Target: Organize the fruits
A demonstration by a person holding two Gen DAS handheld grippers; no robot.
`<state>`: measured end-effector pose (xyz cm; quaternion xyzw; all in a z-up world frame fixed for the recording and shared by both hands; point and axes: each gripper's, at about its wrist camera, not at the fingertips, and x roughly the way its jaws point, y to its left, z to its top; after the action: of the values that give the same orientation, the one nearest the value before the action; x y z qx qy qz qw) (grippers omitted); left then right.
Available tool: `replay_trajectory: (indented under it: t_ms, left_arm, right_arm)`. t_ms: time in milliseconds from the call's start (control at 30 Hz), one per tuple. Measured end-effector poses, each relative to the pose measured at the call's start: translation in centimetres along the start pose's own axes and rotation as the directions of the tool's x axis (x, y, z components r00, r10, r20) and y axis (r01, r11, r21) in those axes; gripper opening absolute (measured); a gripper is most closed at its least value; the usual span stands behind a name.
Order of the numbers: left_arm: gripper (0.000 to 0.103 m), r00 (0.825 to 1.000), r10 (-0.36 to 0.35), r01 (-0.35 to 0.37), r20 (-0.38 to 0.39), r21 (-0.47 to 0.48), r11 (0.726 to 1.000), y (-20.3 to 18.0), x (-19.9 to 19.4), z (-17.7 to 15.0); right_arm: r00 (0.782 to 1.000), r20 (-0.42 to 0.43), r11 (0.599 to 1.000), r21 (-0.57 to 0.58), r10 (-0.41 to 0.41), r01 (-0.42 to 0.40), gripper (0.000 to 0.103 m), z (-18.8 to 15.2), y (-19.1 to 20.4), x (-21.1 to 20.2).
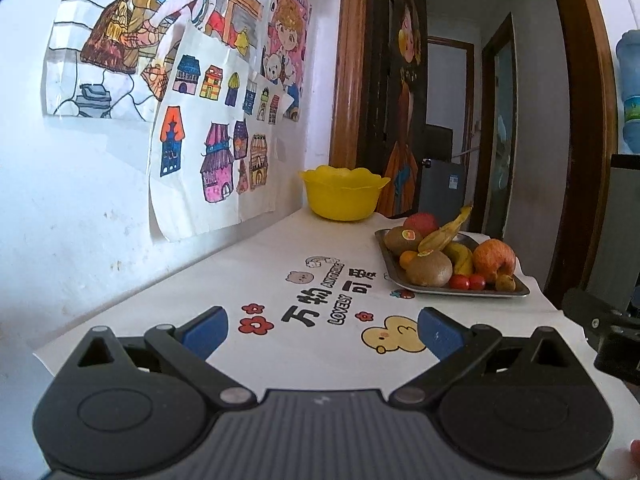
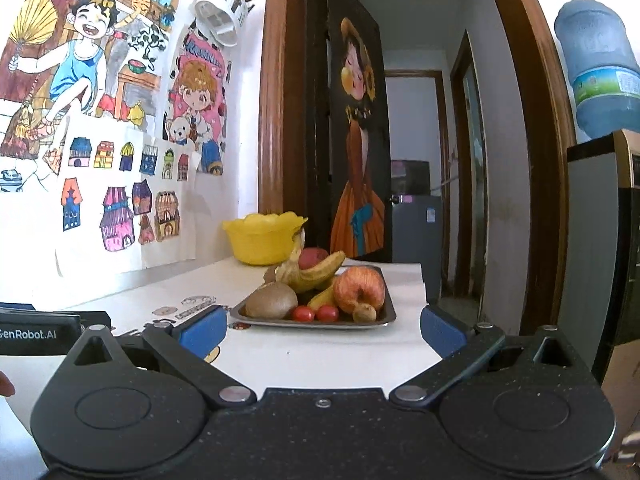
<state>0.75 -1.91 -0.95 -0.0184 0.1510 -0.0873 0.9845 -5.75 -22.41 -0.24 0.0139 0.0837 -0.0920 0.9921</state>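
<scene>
On the far left I see coloured drawings (image 1: 200, 92) taped to the white wall; their upper edges run out of frame. My left gripper (image 1: 322, 334) hangs over the white printed tablecloth (image 1: 256, 264), its blue-padded fingers (image 1: 204, 332) spread wide with nothing between them. Far along the table, against the wall, stands the yellow bowl (image 1: 342, 196); I cannot see into it from this low angle. To its right sits the metal tray (image 1: 460, 290) near the table's right edge, piled with fruit: two kiwis (image 1: 429, 269), a spotted banana (image 1: 444, 234), an apple (image 1: 494, 259), two cherry tomatoes (image 1: 467, 282). A red fruit at the back is mostly hidden, and a small orange one beside the kiwis is too covered to name. My right gripper (image 2: 324, 330) faces the tray's near end, likewise wide open and empty. At the far right, a blue water bottle (image 2: 596, 68) is partly cut off.
</scene>
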Motion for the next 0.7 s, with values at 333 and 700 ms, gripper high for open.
replay_trajectory:
  t_ms: [333, 700]
  left_arm:
    - [0.102, 1.0, 0.008, -0.008, -0.019, 0.009, 1.0, -0.2, 0.45, -0.35]
    - [0.102, 1.0, 0.019, -0.019, -0.022, 0.005, 1.0, -0.15, 0.44, -0.41]
  right_arm:
    - [1.0, -0.023, 1.0, -0.005, -0.009, 0.009, 0.102, -0.34, 0.26, 0.55]
    - [0.999, -0.034, 1.0, 0.0, -0.007, 0.007, 0.102, -0.43, 0.16, 0.58]
